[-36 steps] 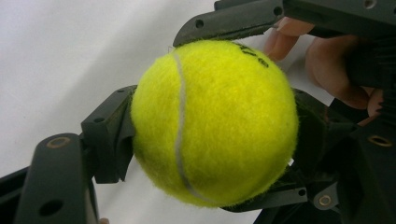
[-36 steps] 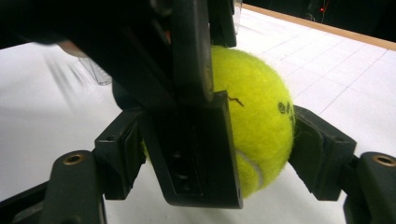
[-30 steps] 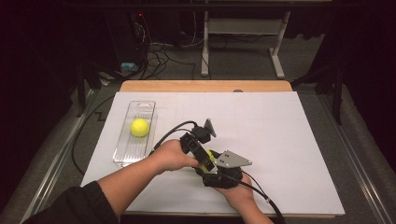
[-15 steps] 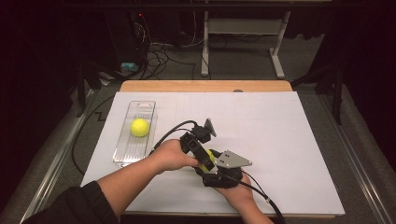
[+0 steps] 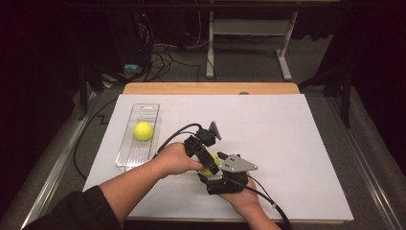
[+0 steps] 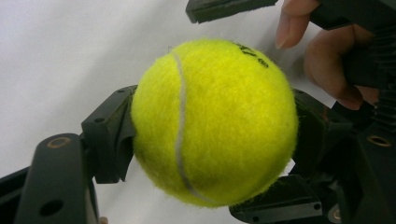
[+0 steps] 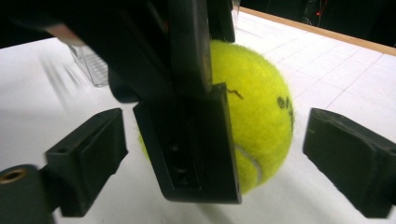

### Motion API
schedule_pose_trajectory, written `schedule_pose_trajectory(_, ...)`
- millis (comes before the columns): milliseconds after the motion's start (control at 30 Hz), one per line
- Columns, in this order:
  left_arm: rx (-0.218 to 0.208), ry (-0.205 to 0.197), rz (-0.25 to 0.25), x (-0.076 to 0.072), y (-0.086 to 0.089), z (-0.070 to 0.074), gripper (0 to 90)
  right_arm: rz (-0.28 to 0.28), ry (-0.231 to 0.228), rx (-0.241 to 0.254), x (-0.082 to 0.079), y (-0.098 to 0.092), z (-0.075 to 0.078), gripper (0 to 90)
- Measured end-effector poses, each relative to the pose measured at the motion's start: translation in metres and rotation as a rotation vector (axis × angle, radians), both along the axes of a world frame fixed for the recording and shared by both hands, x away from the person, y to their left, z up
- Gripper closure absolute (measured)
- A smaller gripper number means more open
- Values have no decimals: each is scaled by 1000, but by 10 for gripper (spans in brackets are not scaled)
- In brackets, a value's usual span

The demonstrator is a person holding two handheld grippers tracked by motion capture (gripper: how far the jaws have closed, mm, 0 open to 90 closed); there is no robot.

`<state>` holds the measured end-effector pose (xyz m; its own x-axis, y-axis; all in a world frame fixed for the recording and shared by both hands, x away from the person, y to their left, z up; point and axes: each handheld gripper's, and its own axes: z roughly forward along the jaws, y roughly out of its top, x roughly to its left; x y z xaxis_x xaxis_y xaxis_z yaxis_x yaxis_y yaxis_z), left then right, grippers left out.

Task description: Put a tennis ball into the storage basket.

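Handover: you have 1 tennis ball (image 6: 212,123) passing between your 2 grippers, near the middle of the bench (image 5: 297,143), just above its white sheet.
Left gripper (image 6: 212,135): its jaws clamp the ball on both sides, pads pressed into the felt.
Right gripper (image 7: 219,154): its jaws have just been opening and now stand wide, with the ball between them but clear of both pads.
Done: a 2nd tennis ball (image 5: 143,130) already lies in the clear tray (image 5: 125,160) at the far left.
Left: carrying the held ball left to that tray, I judge, and setting it down there.
Pointing: a ball has no long axis; its white seam runs roughly top to bottom in the left gripper view, black print toward the top right.
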<state>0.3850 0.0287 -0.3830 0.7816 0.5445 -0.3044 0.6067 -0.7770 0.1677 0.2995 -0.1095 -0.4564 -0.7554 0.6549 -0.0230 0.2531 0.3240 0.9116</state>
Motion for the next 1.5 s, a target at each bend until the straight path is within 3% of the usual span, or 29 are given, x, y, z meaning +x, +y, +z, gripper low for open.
schedule_pose_trajectory(100, 3, -4, 2, 0, 1, 0, 270, 4, -1, 1, 1, 0, 0, 0)
schedule_pose_trajectory(800, 19, -22, 21, 3, 9, 2, 270, -10, -14, 12, -4, -10, 5, 0)
schedule_pose_trajectory(1033, 20, -28, 43, 5, 15, 2, 270, -18, -22, 18, -5, -26, 4, 0)
schedule_pose_trajectory(1500, 42, -27, 70, 10, 30, 6, 270, -112, -34, 37, -7, -64, 7, 0)
